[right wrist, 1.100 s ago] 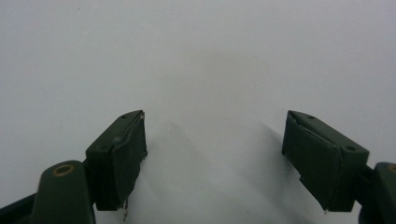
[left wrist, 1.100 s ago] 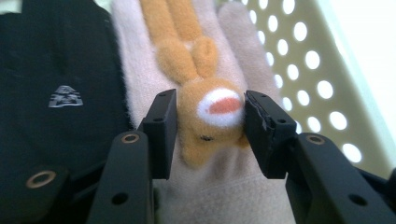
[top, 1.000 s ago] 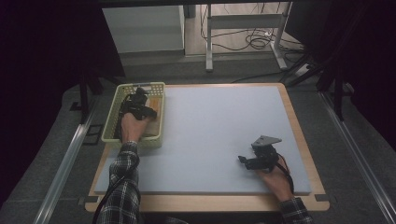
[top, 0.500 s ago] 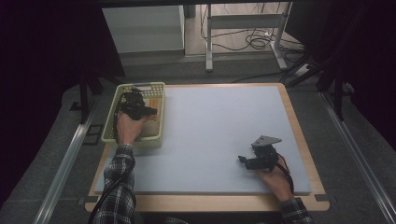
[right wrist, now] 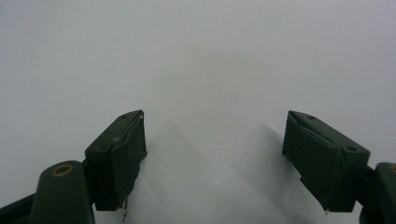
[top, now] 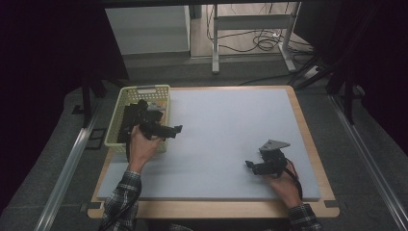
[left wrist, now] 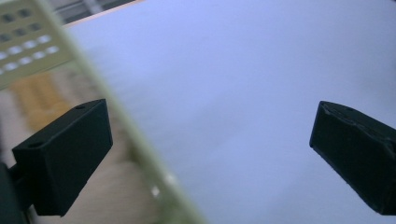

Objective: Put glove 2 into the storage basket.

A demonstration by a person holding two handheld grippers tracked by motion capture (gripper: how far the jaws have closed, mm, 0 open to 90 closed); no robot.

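Note:
My left gripper hovers over the right rim of a yellow-green slotted basket, pointing right toward the pale blue mat. Its jaws have just been opening and now stand wide apart. In the left gripper view the left gripper holds nothing, and the basket rim runs blurred below the gap. My right gripper rests low on the mat near the front right, pointing left. In the right gripper view the right gripper is open, with bare mat between its jaws.
Dark shapes lie inside the basket, too dim to name. The mat lies on a wooden table whose edge shows around it. Behind the table stand a grey cabinet and a metal stand with cables.
The left hand has come out of the basket and moved right, over its right rim, and its jaws have opened. The right hand has stayed still.

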